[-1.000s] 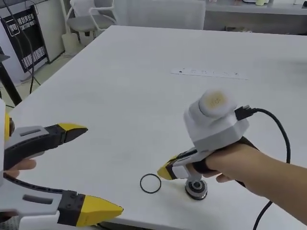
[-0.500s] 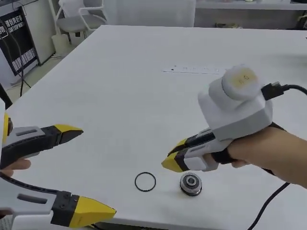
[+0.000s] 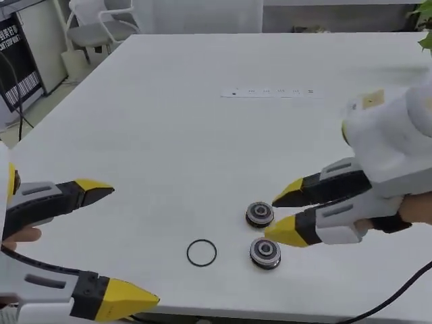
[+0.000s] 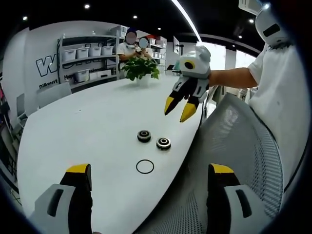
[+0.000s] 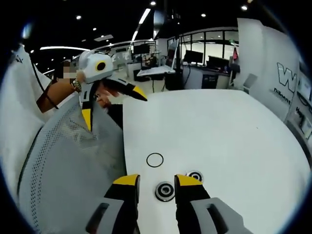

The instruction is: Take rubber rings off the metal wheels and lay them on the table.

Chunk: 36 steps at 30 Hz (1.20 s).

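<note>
Ring (image 3: 201,252) lies flat on the bench (image 3: 189,128), close to the front edge, loose, touching nothing.

Head view, left to right. Left gripper (image 3: 135,243) sits at the left side, held over the bench's front edge. Its jaws are spread wide with nothing between them, yellow tips pointing right. The ring comes next, right of those tips and apart from them. Near wheel (image 3: 264,252) lies flat just right of the ring, hub up, close to it but not touching. Far wheel (image 3: 260,214) lies just behind the near one, with a small gap between the two. Both wheels show a dark outer band; cannot tell whether it is rubber. Right gripper (image 3: 270,218) comes in from the right, jaws parted and empty, tips pointing left by the wheels. The left gripper view shows it (image 4: 176,114) held clear above the bench, touching neither wheel.

Right gripper view: the near wheel (image 5: 165,191) appears in the gap between that gripper's jaws. The far wheel (image 5: 196,176) is just to its right, and the ring (image 5: 155,160) lies beyond.

Far back on the bench is a pale strip (image 3: 270,92), well apart from the rest.
</note>
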Available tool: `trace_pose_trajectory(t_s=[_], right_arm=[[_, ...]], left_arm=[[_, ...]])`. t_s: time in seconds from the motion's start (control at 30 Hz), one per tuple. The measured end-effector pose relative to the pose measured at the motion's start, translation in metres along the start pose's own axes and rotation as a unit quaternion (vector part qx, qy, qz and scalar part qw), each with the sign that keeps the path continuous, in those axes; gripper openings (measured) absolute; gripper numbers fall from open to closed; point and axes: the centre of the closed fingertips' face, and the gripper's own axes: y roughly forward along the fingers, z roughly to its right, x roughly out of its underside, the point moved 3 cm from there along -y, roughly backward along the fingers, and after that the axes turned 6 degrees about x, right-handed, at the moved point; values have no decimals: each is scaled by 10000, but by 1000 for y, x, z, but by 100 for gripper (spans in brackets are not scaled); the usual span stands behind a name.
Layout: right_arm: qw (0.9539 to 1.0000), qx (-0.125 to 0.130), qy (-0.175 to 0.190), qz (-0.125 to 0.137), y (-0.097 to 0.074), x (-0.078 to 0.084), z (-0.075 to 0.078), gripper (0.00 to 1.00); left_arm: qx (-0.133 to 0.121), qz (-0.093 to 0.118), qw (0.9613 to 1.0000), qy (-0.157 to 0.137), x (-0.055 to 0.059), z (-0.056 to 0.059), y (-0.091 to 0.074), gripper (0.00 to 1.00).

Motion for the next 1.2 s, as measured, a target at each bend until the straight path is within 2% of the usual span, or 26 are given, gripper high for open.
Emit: trace_pose_trajectory(t_s=[0.1,0.27,0.47,0.63,0.77,0.9,1.0,1.2], right_arm=[[10000,0,-56,73,-7,9,1,27],[9999,97,-132,-37,-8,27,5,30],[9998,120,105,-91,4,46,9,30],[9996,125,162,-203,14,59,13,30],[9994,143,227,-232,18,63,14,30],[9991,145,300,-249,21,67,14,30],[9990,129,330,-275,24,70,14,29],[9987,100,349,-349,27,74,13,29]], left_arm=[[26,-24,10000,11,0,0,1,99],[92,-100,9999,76,-1,0,4,98],[172,-135,9995,233,-11,-2,9,97],[337,-276,9977,517,-21,-1,15,96],[555,-439,9942,807,-28,2,22,96],[720,-433,9916,984,-38,6,31,94],[839,-358,9887,1188,-48,10,43,92],[1166,-464,9804,1522,-52,21,69,87]])
